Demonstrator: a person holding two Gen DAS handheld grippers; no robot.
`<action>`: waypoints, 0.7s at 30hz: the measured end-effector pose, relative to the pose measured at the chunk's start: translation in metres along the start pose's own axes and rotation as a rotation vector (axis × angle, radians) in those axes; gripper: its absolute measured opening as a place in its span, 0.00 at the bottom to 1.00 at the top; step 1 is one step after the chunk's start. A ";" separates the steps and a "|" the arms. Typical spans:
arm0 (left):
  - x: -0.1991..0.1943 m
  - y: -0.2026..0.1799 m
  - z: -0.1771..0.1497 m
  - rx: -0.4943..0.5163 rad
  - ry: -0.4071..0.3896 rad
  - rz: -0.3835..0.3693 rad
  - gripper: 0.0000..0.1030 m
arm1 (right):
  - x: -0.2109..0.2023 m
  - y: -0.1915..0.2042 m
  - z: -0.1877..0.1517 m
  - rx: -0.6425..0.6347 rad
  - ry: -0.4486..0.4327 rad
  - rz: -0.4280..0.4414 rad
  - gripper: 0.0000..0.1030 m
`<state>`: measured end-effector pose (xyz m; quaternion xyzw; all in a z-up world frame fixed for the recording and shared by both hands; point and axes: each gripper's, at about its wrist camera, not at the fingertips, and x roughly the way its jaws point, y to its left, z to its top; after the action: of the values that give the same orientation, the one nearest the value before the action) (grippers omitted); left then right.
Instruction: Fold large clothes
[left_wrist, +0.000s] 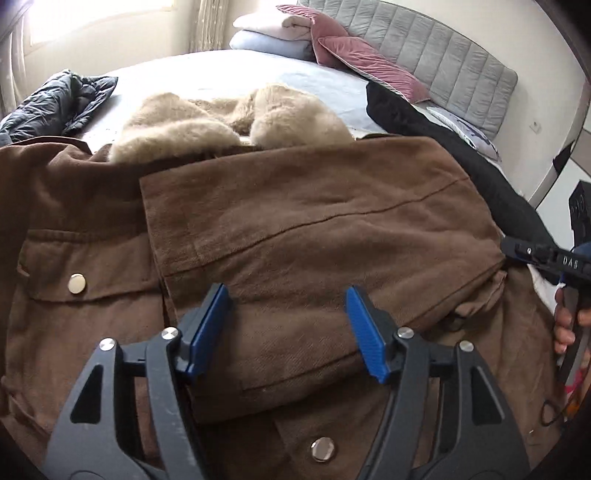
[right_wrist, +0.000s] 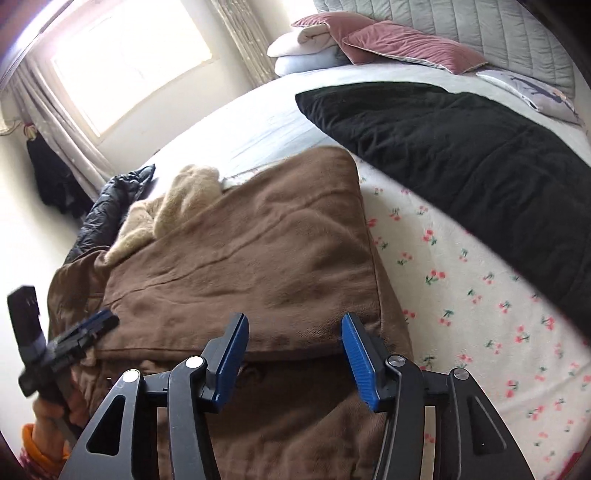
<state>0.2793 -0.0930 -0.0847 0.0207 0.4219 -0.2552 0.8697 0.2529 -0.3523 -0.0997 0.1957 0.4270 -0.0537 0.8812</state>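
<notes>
Brown coat (left_wrist: 295, 221) is lying on the bed (right_wrist: 258, 110), one side panel folded across its middle, fur collar (left_wrist: 229, 118) at the far end. Long axis is running away from both tools. Left tool (left_wrist: 286, 332) is hovering spread and empty over the panel; right tool (right_wrist: 293, 354), also spread, is sitting at the panel's right edge, nearer the fold.

One coat (left_wrist: 295, 221), two pink cushions (left_wrist: 373, 62).

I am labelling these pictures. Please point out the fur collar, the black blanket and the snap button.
fur collar (left_wrist: 173, 133), left wrist view, left lobe.
black blanket (right_wrist: 461, 155), right wrist view, middle.
snap button (left_wrist: 77, 283), left wrist view, its face.
</notes>
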 end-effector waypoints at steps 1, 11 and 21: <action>-0.001 -0.001 -0.002 0.000 -0.013 -0.006 0.67 | 0.004 -0.008 -0.007 0.014 -0.008 0.034 0.52; -0.028 -0.014 0.000 0.031 0.030 0.070 0.73 | -0.020 0.009 -0.018 -0.041 -0.041 -0.045 0.54; -0.140 0.031 -0.015 -0.224 0.018 0.080 0.99 | -0.099 0.084 -0.037 -0.081 -0.063 -0.069 0.79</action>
<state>0.2108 -0.0027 0.0046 -0.0574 0.4544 -0.1716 0.8722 0.1859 -0.2677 -0.0182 0.1433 0.4074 -0.0731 0.8989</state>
